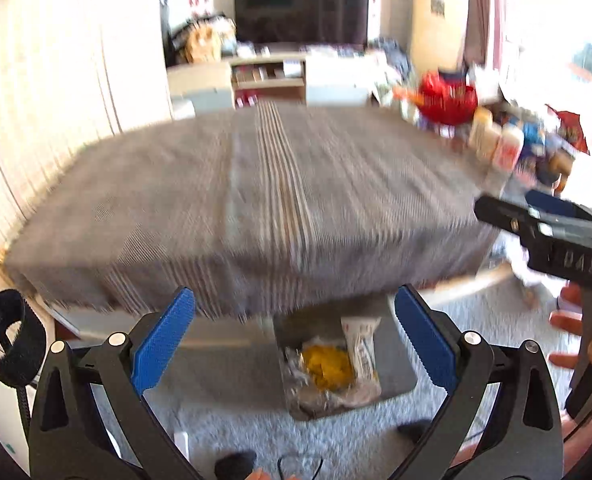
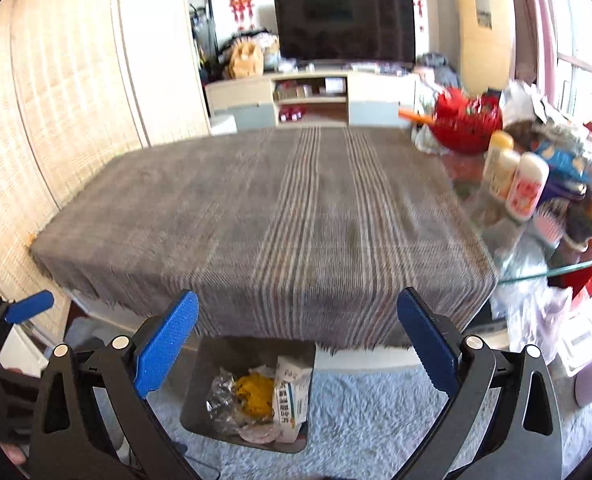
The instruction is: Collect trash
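Both pairs of fingers gape wide, left gripper [image 1: 294, 342] and right gripper [image 2: 298, 344] holding nothing. Below them, under the bench's [image 2: 279, 216] near edge, the bin [image 2: 199, 392] holds the trash [image 2: 261, 404]. Judge the cloth-covered top cleared; avoid bottles [image 2: 512, 180] along its right edge.

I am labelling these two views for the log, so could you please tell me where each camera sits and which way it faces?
Left wrist: on the left gripper, facing forward over the trash bin and grey striped tablecloth toward the TV; shows its own open blue fingers, plus the right gripper and the person's hand at right.
Right wrist: on the right gripper, facing the same way; shows its open fingers and the left gripper's blue fingertip at left.
Shared: bin, tablecloth, TV, red bowl.
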Available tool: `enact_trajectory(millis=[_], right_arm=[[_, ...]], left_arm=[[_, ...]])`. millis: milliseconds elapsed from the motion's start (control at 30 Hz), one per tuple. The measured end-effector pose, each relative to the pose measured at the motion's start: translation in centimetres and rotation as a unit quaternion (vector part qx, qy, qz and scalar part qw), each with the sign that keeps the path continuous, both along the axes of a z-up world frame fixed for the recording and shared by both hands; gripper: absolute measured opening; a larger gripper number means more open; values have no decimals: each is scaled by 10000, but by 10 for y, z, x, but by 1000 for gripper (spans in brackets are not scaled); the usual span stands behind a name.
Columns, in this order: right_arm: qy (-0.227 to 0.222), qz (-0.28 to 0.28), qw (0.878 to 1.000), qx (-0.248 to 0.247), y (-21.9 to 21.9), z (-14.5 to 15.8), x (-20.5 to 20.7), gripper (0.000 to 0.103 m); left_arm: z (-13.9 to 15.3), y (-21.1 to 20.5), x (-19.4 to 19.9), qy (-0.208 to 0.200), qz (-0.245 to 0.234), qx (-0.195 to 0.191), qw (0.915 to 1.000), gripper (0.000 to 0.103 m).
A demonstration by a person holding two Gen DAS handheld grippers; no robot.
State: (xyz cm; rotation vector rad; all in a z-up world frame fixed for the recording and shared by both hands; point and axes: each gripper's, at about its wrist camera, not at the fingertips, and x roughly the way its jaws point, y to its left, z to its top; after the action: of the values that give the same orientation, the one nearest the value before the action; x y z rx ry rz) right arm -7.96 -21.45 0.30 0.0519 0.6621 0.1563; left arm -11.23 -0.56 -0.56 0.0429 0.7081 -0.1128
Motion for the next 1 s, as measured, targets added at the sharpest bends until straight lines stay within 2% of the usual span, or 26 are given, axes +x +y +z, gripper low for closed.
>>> enact_trajectory(millis=[133,233,300,400,500,800,1000], right_arm=[[-503,-80,9987,37,-2,28,-16,100],[-564,-69,9984,27,3,36,-19,100],[-518,-18,9986,104,4,34,-21,100],[-541,-64,9985,-67,11,32,-22,100],[-556,-124,9983,-150,15,25,-24,100],[-1014,-393,9932,-417,13,29,-35,100],[-561,-350,9977,-147,3,15,-20,100]], left_arm=[[32,2,-10,-506,53,64,9987,95],[42,5,-14,-734,79,189,9971,95],[43,8,-13,-747,96,113,9971,95],[40,14,-10,-670,140,-65,9976,95],[34,15,-7,-697,141,-50,9975,95],[25,18,0,-791,204,-88,9966,95],[18,18,7,-648,181,-181,9976,95]])
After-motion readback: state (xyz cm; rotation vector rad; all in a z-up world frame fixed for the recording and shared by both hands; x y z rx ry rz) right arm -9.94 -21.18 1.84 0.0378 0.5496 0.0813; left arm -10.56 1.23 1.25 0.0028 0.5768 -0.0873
